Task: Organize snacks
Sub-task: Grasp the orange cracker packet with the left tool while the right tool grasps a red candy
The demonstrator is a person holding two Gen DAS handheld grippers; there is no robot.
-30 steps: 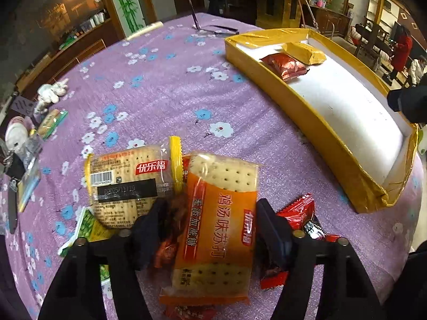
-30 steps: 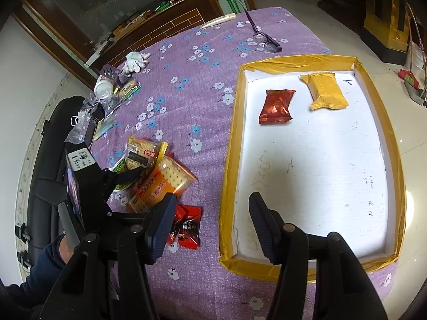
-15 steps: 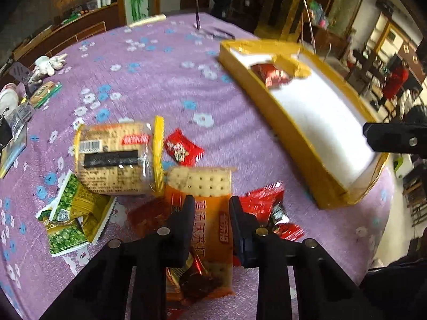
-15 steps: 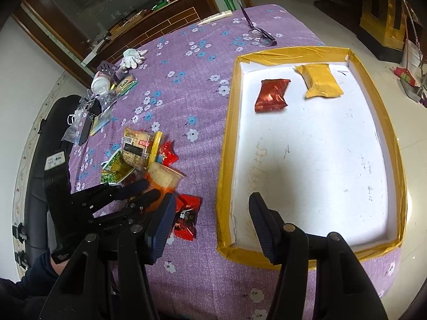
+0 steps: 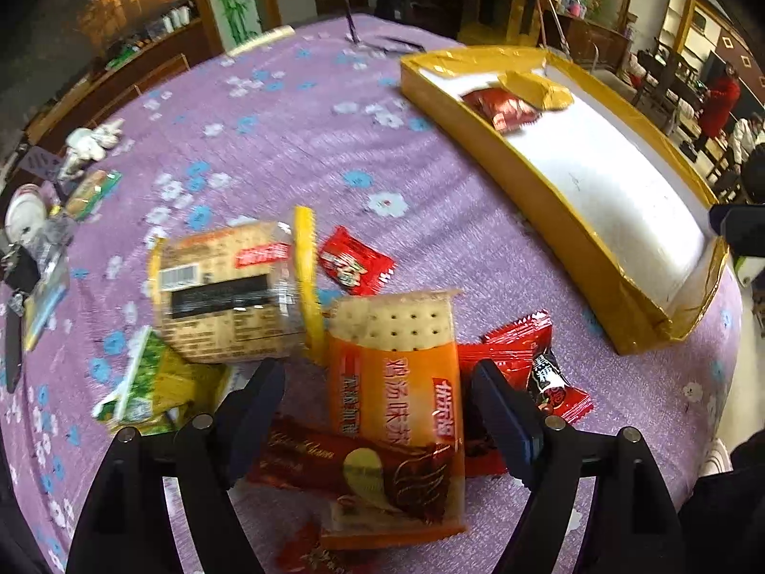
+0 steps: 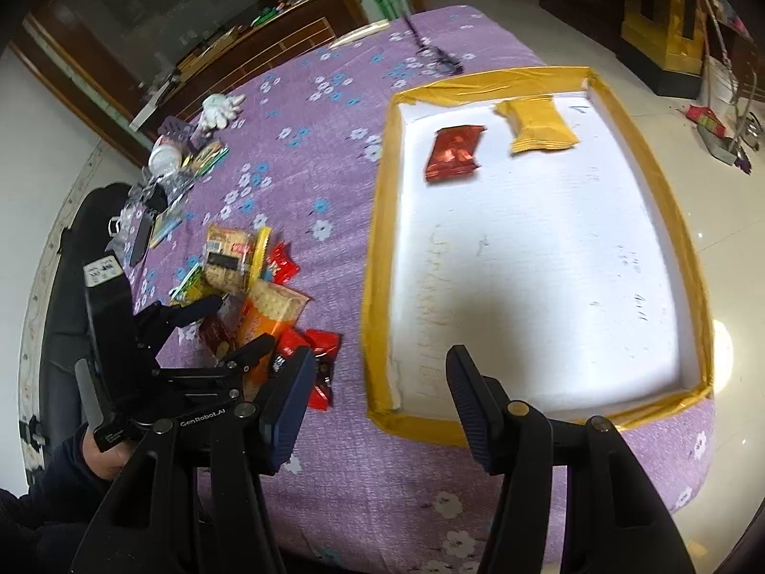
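An orange cracker pack lies on the purple cloth in a snack pile, with a brown chocolate bar across its near end. My left gripper is open, its jaws on either side of the orange pack. A clear biscuit pack, green packets and red candies lie around it. The pile and left gripper also show in the right wrist view. My right gripper is open and empty, above the near edge of the yellow-rimmed tray, which holds a red packet and a yellow packet.
Clutter lies at the table's far left: a white glove, a cup and small packets. A thin metal utensil lies at the far end. A black chair stands at the left. The floor drops away right of the tray.
My left gripper was open, shut around the orange pack half a second ago, and is open again. A brown chocolate bar now shows across the pack. The right gripper barely moved.
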